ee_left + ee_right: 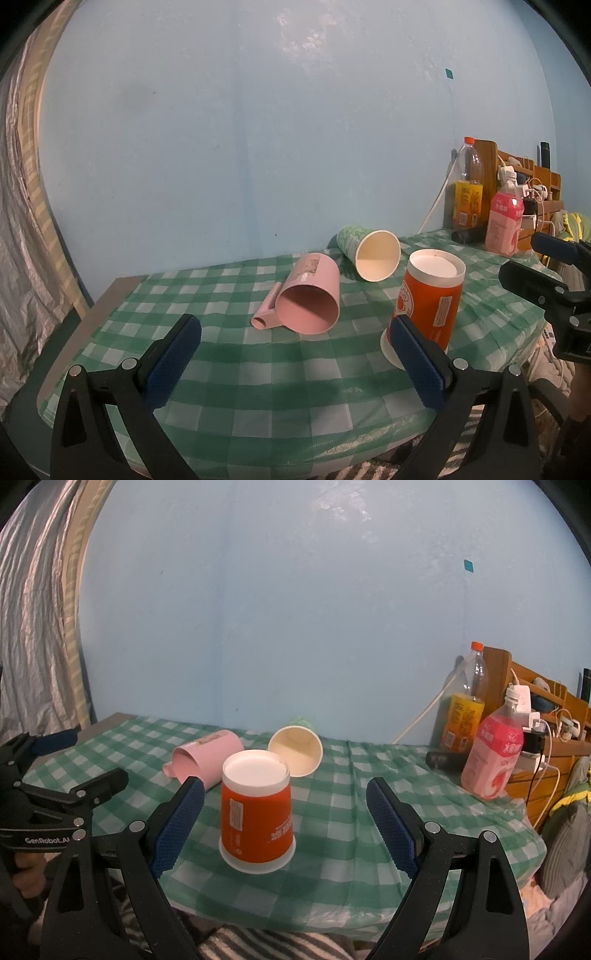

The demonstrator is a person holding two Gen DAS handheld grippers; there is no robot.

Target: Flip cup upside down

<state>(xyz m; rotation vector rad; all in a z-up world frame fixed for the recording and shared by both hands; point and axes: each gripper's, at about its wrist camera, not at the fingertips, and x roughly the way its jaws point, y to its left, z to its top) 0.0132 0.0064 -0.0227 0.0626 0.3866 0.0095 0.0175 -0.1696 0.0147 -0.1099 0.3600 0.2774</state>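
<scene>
An orange paper cup (256, 812) stands upside down on the green checked tablecloth (332, 849), white base up; it also shows in the left wrist view (428, 302). My right gripper (284, 823) is open, its fingers either side of the orange cup and apart from it. A pink mug (306, 299) lies on its side, mouth toward me, handle to the left. A green paper cup (369, 251) lies on its side behind it. My left gripper (295, 362) is open and empty in front of the pink mug.
At the back right stand a tall bottle with an orange cap (461, 709), a pink bottle (493, 760) and a wooden shelf (546, 716) with chargers and cables. A blue wall (295, 627) is behind the table. A curtain (33, 609) hangs at the left.
</scene>
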